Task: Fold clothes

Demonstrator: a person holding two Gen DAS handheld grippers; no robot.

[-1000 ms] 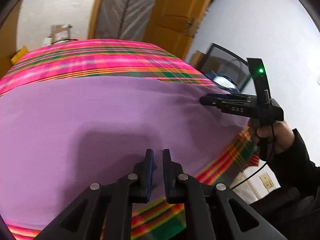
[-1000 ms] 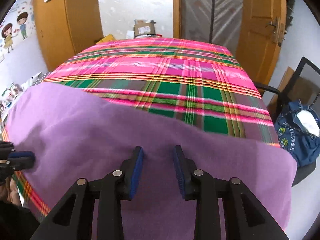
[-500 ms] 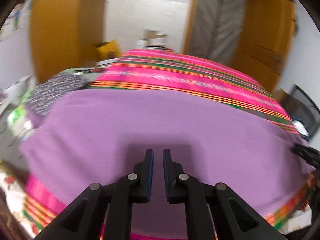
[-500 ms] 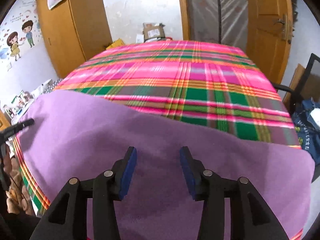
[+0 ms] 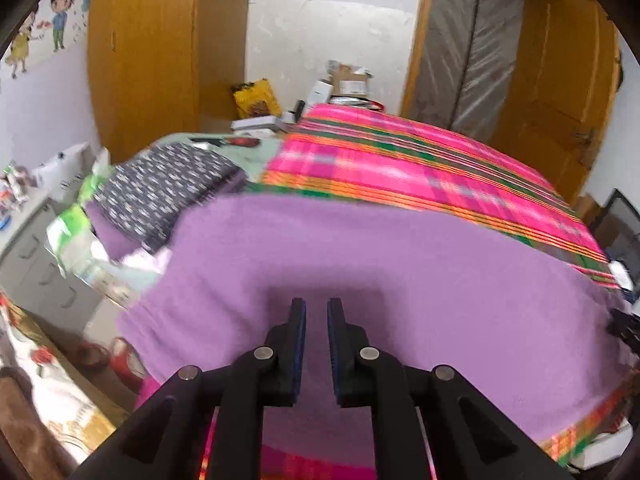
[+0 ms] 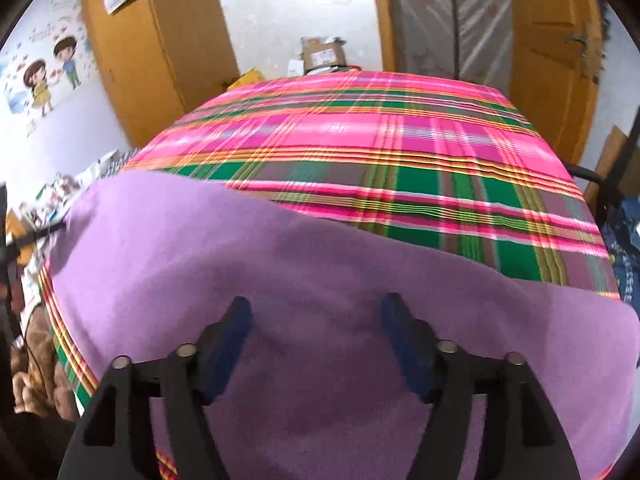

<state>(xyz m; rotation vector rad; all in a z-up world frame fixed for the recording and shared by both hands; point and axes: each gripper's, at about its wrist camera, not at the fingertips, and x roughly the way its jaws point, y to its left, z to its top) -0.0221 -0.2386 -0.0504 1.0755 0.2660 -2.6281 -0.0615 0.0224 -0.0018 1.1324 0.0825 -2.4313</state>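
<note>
A large purple cloth (image 5: 400, 264) lies spread flat over the near end of a bed with a pink and green plaid cover (image 5: 400, 160). My left gripper (image 5: 316, 305) hovers over the cloth's near left part, its jaws a narrow gap apart with nothing between them. In the right wrist view the same purple cloth (image 6: 280, 280) fills the foreground. My right gripper (image 6: 316, 308) stands wide open above the cloth, holding nothing. The right gripper's dark tip (image 5: 624, 328) shows at the cloth's right edge in the left wrist view.
A pile of folded clothes with a dark patterned piece (image 5: 160, 188) on top sits to the left of the bed. A grey drawer unit (image 5: 32, 256) stands beside it. A chair with denim (image 6: 624, 232) is to the right. Boxes (image 5: 344, 80) stand beyond the bed.
My left gripper has swung left, from facing the right gripper to facing the clothes pile. My right gripper's jaws have opened wider and it has moved slightly left. The cloth stays flat.
</note>
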